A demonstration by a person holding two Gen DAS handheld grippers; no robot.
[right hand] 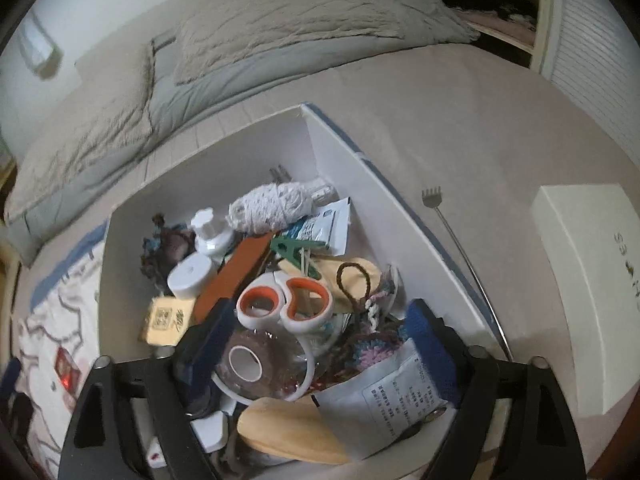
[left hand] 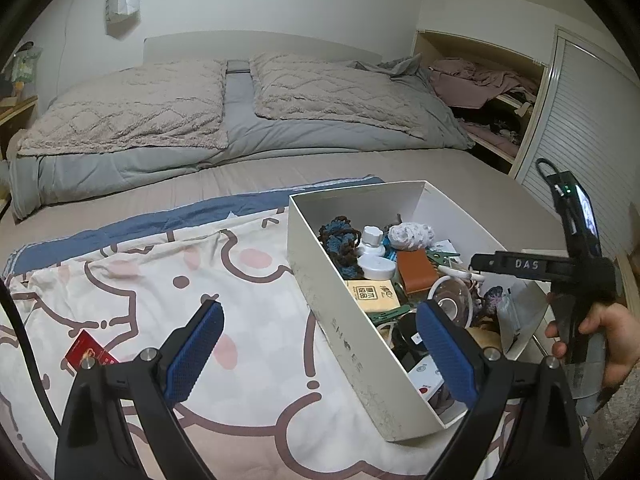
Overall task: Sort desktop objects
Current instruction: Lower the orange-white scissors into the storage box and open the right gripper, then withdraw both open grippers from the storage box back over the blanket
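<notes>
A white cardboard box full of small objects lies on a cartoon-print cloth on the bed. In the right wrist view the box holds orange-handled scissors, a roll of clear tape, a white yarn ball, a white jar and an orange case. My right gripper is open, low over the tape and scissors. It also shows in the left wrist view. My left gripper is open and empty over the cloth and the box's near wall.
A red card lies on the cloth at left. A metal back scratcher and a cream box lid lie on the sheet right of the box. Pillows and a wardrobe stand beyond.
</notes>
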